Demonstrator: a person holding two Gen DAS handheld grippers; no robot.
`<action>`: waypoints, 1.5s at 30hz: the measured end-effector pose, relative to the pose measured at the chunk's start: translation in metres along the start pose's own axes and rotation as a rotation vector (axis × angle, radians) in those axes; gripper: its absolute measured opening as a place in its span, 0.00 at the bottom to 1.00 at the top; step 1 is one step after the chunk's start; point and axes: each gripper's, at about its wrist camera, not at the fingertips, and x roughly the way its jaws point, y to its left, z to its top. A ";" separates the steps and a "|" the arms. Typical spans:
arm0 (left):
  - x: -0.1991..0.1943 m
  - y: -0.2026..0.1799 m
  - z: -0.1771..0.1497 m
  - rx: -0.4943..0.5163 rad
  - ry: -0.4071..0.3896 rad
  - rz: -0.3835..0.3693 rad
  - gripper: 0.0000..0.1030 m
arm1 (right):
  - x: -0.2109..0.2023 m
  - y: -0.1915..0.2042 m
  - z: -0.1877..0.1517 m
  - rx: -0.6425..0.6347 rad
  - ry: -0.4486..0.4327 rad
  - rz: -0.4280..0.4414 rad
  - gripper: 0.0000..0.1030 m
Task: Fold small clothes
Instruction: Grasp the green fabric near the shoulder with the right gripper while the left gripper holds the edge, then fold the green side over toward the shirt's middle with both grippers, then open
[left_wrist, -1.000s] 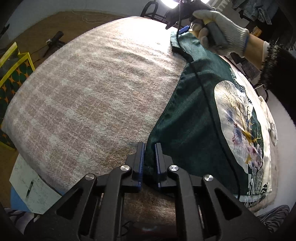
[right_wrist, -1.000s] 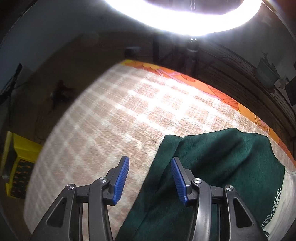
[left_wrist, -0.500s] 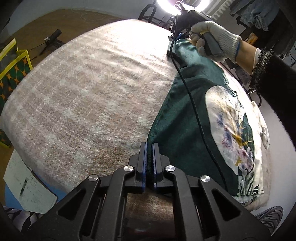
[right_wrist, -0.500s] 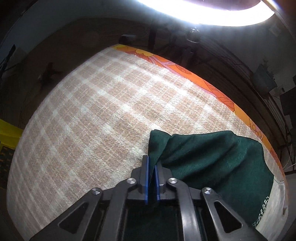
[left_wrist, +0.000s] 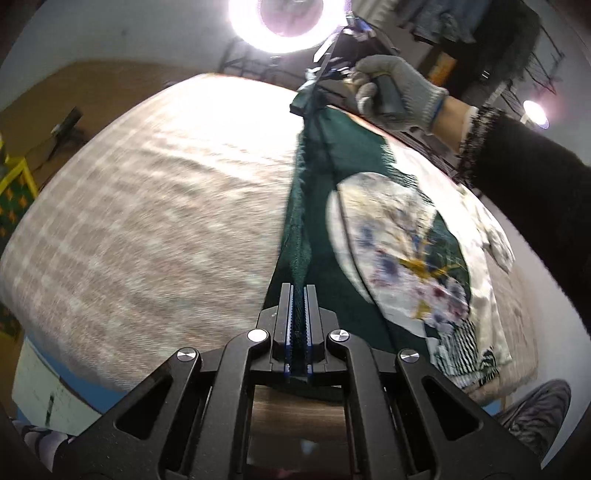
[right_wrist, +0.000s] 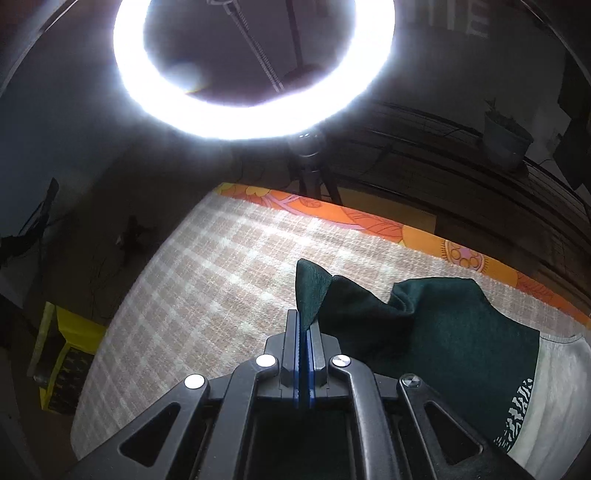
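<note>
Covering most of both views, the plaid blanket (left_wrist: 155, 221) forms the work surface, with an orange patterned sheet (right_wrist: 369, 221) showing along its far edge at 12 to 2 o'clock in the right wrist view. A ring light (right_wrist: 255, 70) glares overhead at 12 o'clock. The dark green garment (left_wrist: 321, 236), bearing a pale round floral print (left_wrist: 402, 251), lies on the blanket's right half, from 1 to 5 o'clock in the left wrist view; its left edge is raised off the surface and pulled taut between the two grippers. Left gripper (left_wrist: 298, 291): jaws closed tight on the near end of that edge. Right gripper (right_wrist: 303, 325): jaws pinched together on a green corner, fabric standing above the fingertips. A gloved right hand (left_wrist: 399, 92) grips its handle at 1 o'clock.
</note>
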 end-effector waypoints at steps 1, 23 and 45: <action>0.000 -0.007 0.000 0.017 -0.001 -0.007 0.03 | -0.006 -0.009 -0.002 0.013 -0.009 0.008 0.00; 0.051 -0.148 -0.036 0.263 0.164 -0.190 0.03 | -0.048 -0.189 -0.071 0.176 -0.043 -0.072 0.00; 0.040 -0.203 -0.083 0.425 0.272 -0.450 0.50 | -0.089 -0.240 -0.122 0.192 -0.062 -0.266 0.60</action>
